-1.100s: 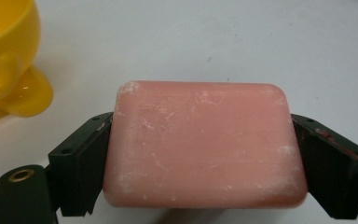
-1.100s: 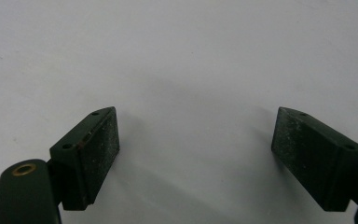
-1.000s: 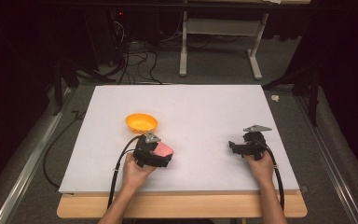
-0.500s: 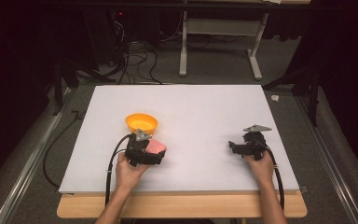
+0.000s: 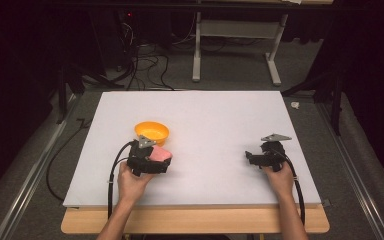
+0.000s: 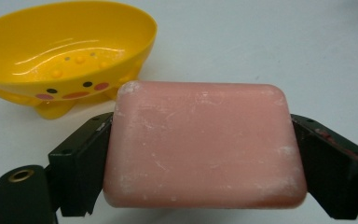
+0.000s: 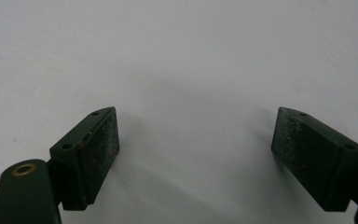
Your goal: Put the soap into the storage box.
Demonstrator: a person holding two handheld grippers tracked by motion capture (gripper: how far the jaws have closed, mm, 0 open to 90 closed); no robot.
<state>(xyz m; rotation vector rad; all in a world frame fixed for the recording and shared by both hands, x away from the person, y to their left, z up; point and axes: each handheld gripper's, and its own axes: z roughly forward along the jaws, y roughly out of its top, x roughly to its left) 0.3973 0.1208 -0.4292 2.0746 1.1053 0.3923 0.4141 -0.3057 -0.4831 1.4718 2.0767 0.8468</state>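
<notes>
A pink bar of soap is clamped between the two black jaws of my left gripper, which is shut on it. The soap hangs just in front of a yellow dish with a duck face, close to its near rim. In the left gripper view the yellow dish stands empty at upper left, with small bumps on its floor. My right gripper rests low over the white board at the right, jaws wide open with nothing between its pads.
A white board covers most of the wooden table. Cables trail from both grippers toward the near edge. Beyond the board are a dark floor, cables and a white stand's legs.
My left gripper has carried the soap a little to the left and nearer the yellow dish. The right gripper has stayed where it was.
</notes>
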